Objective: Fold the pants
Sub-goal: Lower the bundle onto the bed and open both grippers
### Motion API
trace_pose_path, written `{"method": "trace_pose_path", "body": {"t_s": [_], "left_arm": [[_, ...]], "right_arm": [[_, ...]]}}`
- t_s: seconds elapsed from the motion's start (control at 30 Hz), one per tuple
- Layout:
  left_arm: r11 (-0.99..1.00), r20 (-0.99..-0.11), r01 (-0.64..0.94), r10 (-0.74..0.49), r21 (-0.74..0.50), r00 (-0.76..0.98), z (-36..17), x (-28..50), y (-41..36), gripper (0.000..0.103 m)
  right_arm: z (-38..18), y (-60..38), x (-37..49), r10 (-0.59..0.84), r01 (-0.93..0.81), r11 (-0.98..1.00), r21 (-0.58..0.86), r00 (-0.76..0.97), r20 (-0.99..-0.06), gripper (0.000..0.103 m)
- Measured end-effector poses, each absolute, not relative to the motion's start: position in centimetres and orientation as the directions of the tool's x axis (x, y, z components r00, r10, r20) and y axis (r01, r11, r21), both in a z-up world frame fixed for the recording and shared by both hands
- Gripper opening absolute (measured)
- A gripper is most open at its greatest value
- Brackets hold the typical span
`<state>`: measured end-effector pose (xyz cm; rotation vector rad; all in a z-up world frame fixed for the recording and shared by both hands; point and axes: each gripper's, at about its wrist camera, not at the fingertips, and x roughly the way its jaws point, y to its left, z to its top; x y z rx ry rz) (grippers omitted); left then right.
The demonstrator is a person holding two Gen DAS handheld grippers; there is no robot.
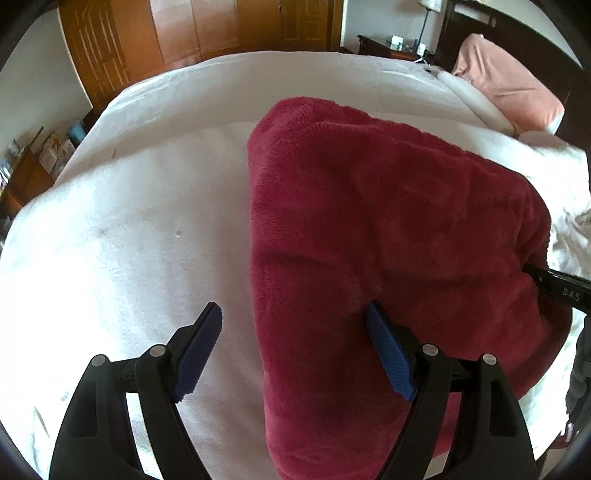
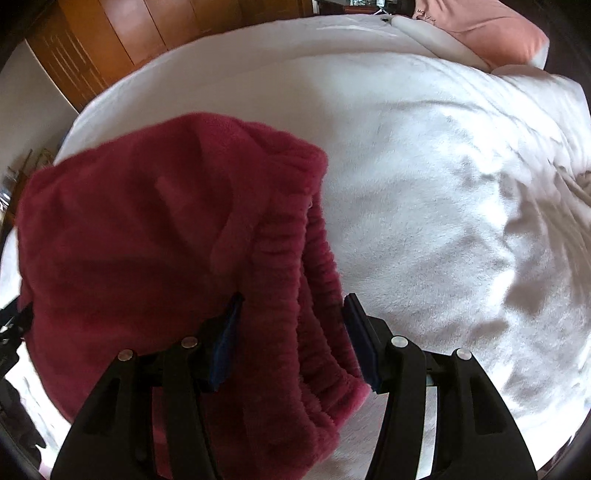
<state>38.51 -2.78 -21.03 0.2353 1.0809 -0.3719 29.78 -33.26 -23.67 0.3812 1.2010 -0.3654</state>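
Observation:
Dark red fleece pants (image 1: 388,229) lie folded on a white bed cover (image 1: 129,240). My left gripper (image 1: 295,314) is open, straddling the left edge of the pants, one finger over the bed cover and the other over the fabric. In the right wrist view the pants (image 2: 147,240) show their ribbed elastic waistband (image 2: 314,295) between the fingers of my right gripper (image 2: 291,306), which is open around the waistband without clamping it. The right gripper's black body (image 1: 561,288) shows at the right edge of the left view.
A pink pillow (image 1: 506,81) and a white pillow (image 1: 476,99) lie at the head of the bed. Wooden wardrobe doors (image 1: 207,29) stand beyond the far edge. A nightstand (image 1: 391,44) with a lamp is at the back right. Cluttered shelves (image 1: 29,162) stand at left.

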Motion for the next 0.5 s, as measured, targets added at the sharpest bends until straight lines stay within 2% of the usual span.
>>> {"method": "trace_pose_path", "body": {"t_s": [0.23,0.5], "left_arm": [[0.907,-0.887,0.417,-0.145,0.058,0.438,-21.0,37.6,-3.5,0.080],[0.904,-0.868,0.412,-0.115,0.109,0.482,-18.7,35.9,-3.7,0.080]], "right_arm": [[-26.1,-32.2,31.0,-0.107,0.457,0.889,0.024,0.260,-0.960,0.056],[-23.6,-31.7,29.5,-0.061,0.430,0.898,0.096,0.338,-0.939,0.056]]}}
